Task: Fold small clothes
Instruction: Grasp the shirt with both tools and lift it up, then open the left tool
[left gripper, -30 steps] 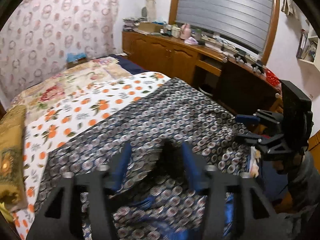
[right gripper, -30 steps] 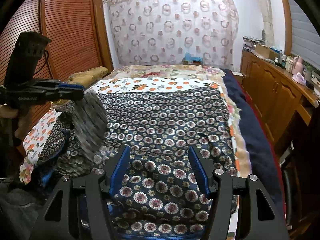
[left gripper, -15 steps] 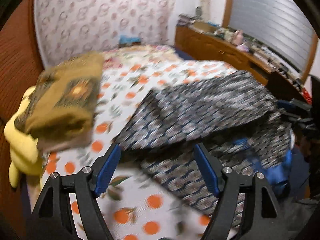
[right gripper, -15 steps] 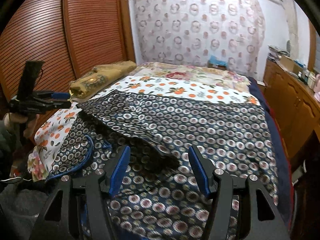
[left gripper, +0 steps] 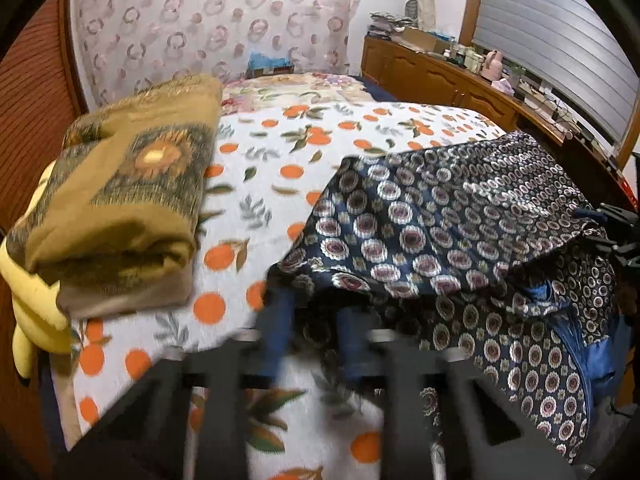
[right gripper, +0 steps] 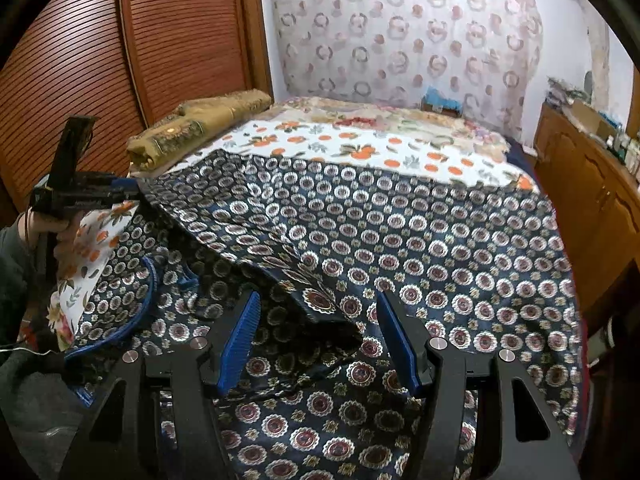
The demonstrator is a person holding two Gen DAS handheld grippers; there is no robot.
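Patterned navy garment (right gripper: 400, 232) is lying spread across a bed (right gripper: 360, 148) covered with an orange-print sheet (left gripper: 280, 168), one flap folded back over itself. Left tool (left gripper: 316, 332), its jaws having just been closing, is pinching the garment's corner at the bed's left side. Right tool (right gripper: 318, 336) is hovering with jaws standing wide over the cloth, gripping nothing. Folded brown blanket (left gripper: 120, 200) is sitting beside a slatted wooden wardrobe (right gripper: 120, 60); a ring-print curtain (right gripper: 400, 32) is hanging behind the bed.
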